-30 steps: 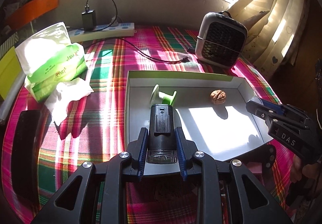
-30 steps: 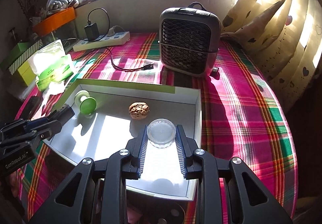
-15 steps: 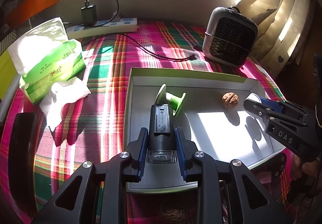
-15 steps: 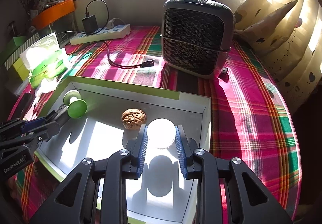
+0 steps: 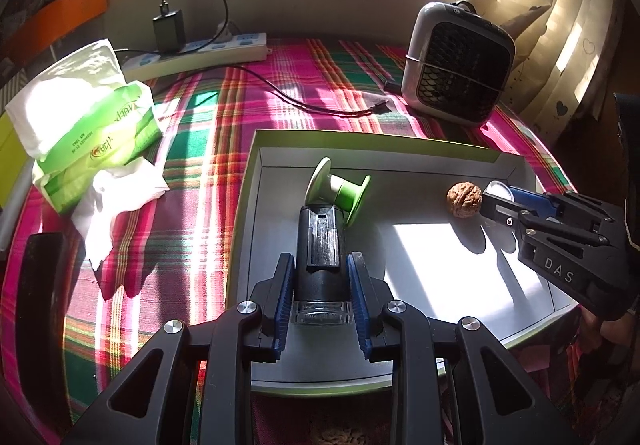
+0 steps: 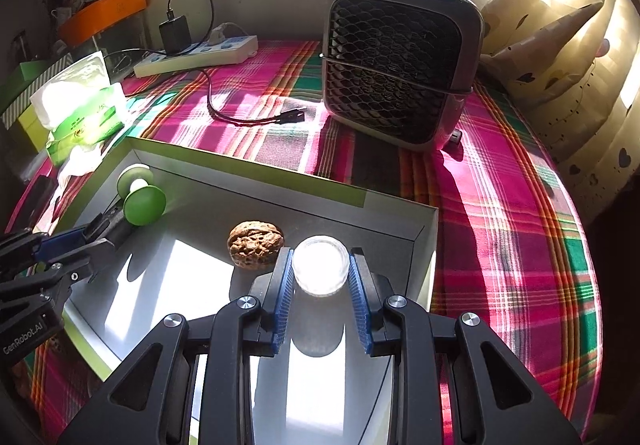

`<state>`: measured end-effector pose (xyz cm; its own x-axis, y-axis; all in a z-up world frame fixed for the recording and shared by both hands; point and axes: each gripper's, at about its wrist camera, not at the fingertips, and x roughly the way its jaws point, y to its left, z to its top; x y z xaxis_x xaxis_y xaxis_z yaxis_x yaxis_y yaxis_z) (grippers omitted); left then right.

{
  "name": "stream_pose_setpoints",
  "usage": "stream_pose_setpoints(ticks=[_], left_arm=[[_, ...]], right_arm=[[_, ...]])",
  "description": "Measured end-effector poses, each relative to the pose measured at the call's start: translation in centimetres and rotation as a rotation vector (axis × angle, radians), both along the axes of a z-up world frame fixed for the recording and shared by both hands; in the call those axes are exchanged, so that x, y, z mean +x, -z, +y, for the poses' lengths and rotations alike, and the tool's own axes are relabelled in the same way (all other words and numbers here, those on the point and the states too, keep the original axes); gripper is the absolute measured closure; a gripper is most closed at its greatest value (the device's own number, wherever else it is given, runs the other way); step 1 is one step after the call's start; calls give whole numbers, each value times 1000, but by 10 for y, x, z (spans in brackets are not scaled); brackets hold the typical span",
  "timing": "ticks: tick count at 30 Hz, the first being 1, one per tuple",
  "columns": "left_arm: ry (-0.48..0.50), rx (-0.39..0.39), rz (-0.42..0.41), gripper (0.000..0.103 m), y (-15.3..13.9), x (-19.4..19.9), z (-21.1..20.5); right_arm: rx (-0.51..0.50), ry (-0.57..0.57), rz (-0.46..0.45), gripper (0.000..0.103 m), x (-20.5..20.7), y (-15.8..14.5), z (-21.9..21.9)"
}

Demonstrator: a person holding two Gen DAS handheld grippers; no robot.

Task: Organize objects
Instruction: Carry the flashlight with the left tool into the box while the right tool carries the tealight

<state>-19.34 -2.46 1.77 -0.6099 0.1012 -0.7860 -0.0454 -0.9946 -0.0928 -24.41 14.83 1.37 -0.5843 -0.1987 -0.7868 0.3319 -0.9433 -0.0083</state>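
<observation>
Left gripper (image 5: pixel 320 297) clamped on a black cylindrical gadget (image 5: pixel 320 245), looks like a lighter or small torch with a clear base; pads grip it low on the body, near the clear end. Its far tip points ahead of the claw at a green spool (image 5: pixel 338 193) and sits just beside or touching it, can't tell which. Both hang over the white tray (image 5: pixel 400 149), toward its left wall.

Right gripper (image 6: pixel 320 293) clenched on a small round clear jar with white lid (image 6: pixel 320 265), pads on opposite sides of the round wall. Walnut (image 6: pixel 255 243) lies just left of the claw tip, close to the left pad, maybe touching. Tray's right wall sits just right of the claw. Whether the jar rests on the tray floor: unclear, its shadow falls right below.

Handling guesses:
- Black gadget: rigid, smooth plastic, likely light to medium; long, so a grip near one end lets it pivot. Mid-body hold would be steadier.
- Jar: light, stiff, slick curved wall; can squirt out if squeezed off-centre. Hold across the widest part, as now.
- Walnut: light, hard, bumpy, rolls easily; a nudge from the jar-side pad would shift it.
- Spool: light, rolls on its flanges; best taken across the core or flange edges.

Off tray, ahead of the claws: fan heater (image 6: pixel 400 61), power strip (image 5: pixel 200 53), tissue pack (image 5: pixel 92 125) on plaid cloth (image 6: pixel 500 205).
</observation>
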Motion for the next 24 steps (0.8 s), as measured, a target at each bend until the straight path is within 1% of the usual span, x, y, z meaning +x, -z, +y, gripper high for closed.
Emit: stream_pose_setpoints(ticks=[9,24], left_arm=[[-1,-41,-2,78,1,-1,4],[-1,-42,-4,78,0,-1,4]], right_arm=[[33,-9,0,74,0,2,-4],[50,-8,-2,74,0,2,-5]])
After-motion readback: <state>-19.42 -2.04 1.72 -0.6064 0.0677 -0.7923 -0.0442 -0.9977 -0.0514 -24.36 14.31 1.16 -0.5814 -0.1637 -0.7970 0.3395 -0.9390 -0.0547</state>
